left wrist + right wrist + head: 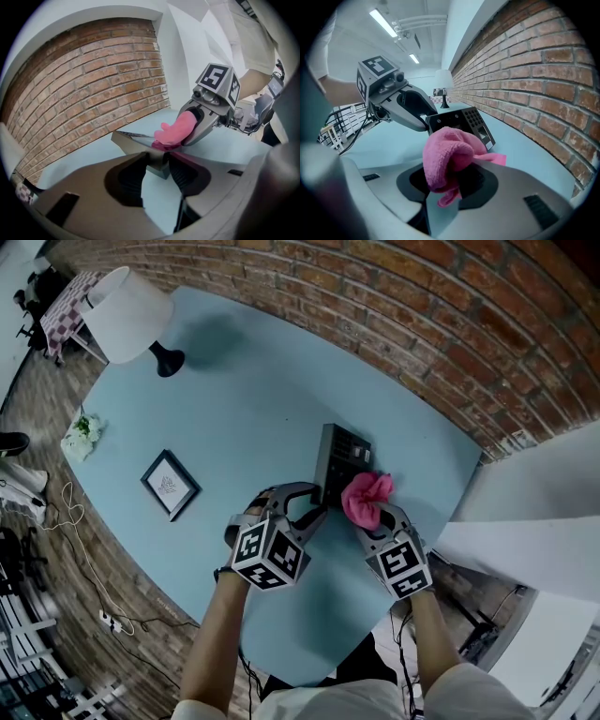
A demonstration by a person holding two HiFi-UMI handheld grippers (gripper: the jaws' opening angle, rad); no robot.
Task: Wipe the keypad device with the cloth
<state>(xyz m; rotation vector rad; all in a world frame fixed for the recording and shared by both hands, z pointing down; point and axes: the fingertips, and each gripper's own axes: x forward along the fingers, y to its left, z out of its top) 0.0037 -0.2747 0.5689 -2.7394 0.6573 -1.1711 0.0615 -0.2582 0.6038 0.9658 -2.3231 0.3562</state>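
Observation:
The dark keypad device [339,454] lies on the blue table [234,399] near the brick wall. My left gripper [317,503] reaches in from the near left, and its jaws are shut on the device's near corner [157,165]. A bunched pink cloth [366,497] is clamped in my right gripper [377,518], shut on it, and rests against the device's near right side. In the right gripper view the cloth [446,154] fills the jaws, with the keypad [474,119] just beyond. From the left gripper view the cloth [177,130] touches the device's top.
A white-shaded lamp [131,313] stands at the table's far left. A small framed picture [170,484] lies on the left, with a white flower bunch [82,436] at the left edge. The brick wall [422,315] borders the far side. Cables run on the floor.

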